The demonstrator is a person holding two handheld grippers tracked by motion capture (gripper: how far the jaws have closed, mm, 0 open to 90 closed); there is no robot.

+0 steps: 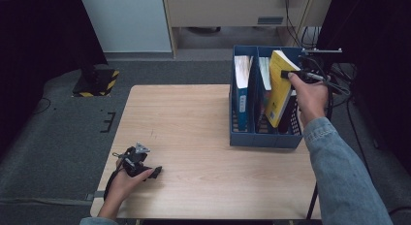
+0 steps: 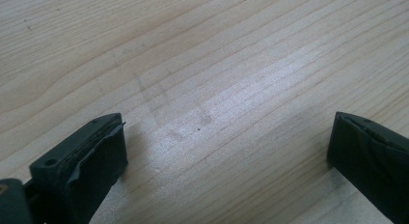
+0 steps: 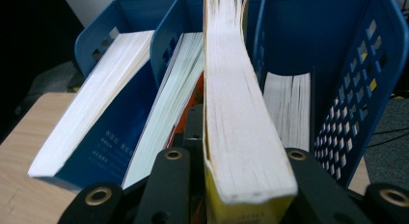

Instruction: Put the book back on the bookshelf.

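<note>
Yellow-covered book (image 1: pixel 280 87), thick and cream-paged, clamped between the fingers of the right gripper (image 1: pixel 296 73) at its upper edge, tilted, lower end down inside the blue file rack (image 1: pixel 264 137). Seen along the right gripper view, same yellow book (image 3: pixel 241 137) pinched on both covers by the black fingers (image 3: pixel 169 185), page edge facing up, standing over the divider between the middle and right-hand compartments; exact compartment hard to tell. Blue-covered book (image 3: pixel 103 137) leaning in the far-left compartment, pale-edged book (image 3: pixel 171 101) leaning in the middle one, thinner white-paged book (image 3: pixel 288 108) upright in the right-hand one beside the perforated wall. Little spare room in the rack on either side of the held volume.

Rack parked at the right edge of the wooden counter (image 1: pixel 194 137), reaching from the far right corner toward the middle of that edge. Wide bare wood across the centre and left of the counter.

Left gripper (image 1: pixel 145 169) resting near the near left corner, held by the left hand (image 1: pixel 123 184), close to the near edge. Fingers (image 2: pixel 82 166) spread wide over bare grain in the left gripper view, nothing between them.
</note>
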